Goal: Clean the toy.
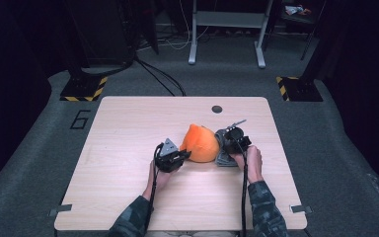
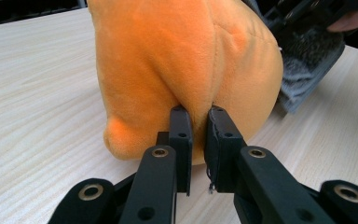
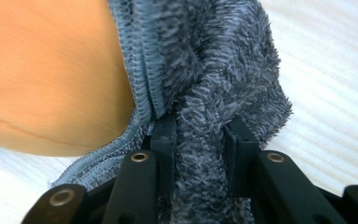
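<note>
Wooden table [image 1: 128, 197]: left gripper [image 2: 196, 116] pinches the orange plush [image 2: 182, 60], right gripper [image 3: 200, 130] clamps the grey fleece cloth [image 3: 214, 60] (both secured; handling apparently unfinished).

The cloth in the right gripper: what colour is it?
Grey, fuzzy cloth with a stitched edge, clearest in the right gripper view.

Wide bare desk [image 1: 128, 128] to the left of the orange plush toy [image 1: 201, 143], and more toward the far edge, broken only by a small dark round hole [image 1: 217, 109]. Open strip along the near edge, crossed by two forearms. Blocked in the middle: plush toy touching the grey fuzzy cloth [image 1: 222, 148], no gap between. Left gripper [image 1: 177, 155] tight against the toy's near-left flank, right gripper [image 1: 233, 140] on the cloth. Narrow bare margin right of the cloth.
</note>
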`<state>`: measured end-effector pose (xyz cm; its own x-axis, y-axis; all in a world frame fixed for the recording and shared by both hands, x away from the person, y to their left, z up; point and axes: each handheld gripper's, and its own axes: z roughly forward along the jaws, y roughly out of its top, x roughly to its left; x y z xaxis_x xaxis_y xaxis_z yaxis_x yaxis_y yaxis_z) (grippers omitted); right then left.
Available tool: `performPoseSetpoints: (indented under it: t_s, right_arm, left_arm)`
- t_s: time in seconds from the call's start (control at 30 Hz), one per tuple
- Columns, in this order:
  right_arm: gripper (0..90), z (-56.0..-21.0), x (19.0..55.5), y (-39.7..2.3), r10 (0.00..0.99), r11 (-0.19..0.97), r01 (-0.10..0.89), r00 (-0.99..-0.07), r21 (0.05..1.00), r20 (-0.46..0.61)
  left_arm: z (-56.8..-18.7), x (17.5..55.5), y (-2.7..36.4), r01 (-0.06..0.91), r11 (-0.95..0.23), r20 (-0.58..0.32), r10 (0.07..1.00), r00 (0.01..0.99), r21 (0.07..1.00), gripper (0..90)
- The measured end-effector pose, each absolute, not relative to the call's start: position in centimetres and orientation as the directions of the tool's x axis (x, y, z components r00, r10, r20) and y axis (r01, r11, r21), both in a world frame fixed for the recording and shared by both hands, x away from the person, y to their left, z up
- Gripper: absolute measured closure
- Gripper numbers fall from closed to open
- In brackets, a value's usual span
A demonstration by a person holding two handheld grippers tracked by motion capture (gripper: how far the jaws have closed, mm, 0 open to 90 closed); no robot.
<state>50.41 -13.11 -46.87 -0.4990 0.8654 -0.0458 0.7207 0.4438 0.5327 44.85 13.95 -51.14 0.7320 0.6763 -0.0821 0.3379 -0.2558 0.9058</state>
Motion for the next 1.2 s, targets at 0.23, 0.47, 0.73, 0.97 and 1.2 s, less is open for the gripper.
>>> performPoseSetpoints:
  t_s: [0.23, 0.47, 0.73, 0.97, 1.2]
  right_arm:
    - [69.4, -45.7, 50.1, -13.6, 0.871, 0.427, 0.710, -0.489, 0.559, -0.044]
    - [69.5, -42.1, 49.2, -12.2, 0.844, 0.457, 0.635, -0.530, 0.622, -0.079]
    - [69.5, -39.3, 48.4, -9.5, 0.799, 0.476, 0.556, -0.596, 0.681, -0.072]
    - [69.2, -39.7, 49.2, -6.9, 0.755, 0.531, 0.546, -0.652, 0.648, -0.068]
    - [69.1, -40.9, 49.7, -7.0, 0.770, 0.526, 0.566, -0.634, 0.635, -0.073]
  left_arm:
    - [-51.1, 44.9, 14.1, 0.337, -0.269, -0.072, 0.678, 0.732, 0.902, 81.7]
    - [-51.1, 44.9, 14.1, 0.339, -0.265, -0.075, 0.679, 0.730, 0.903, 81.6]
    - [-51.1, 44.8, 14.0, 0.326, -0.265, -0.068, 0.674, 0.736, 0.908, 81.5]
    - [-51.2, 44.8, 14.0, 0.319, -0.272, -0.057, 0.674, 0.736, 0.908, 81.5]
    - [-51.2, 44.8, 13.9, 0.317, -0.269, -0.054, 0.678, 0.733, 0.909, 81.1]
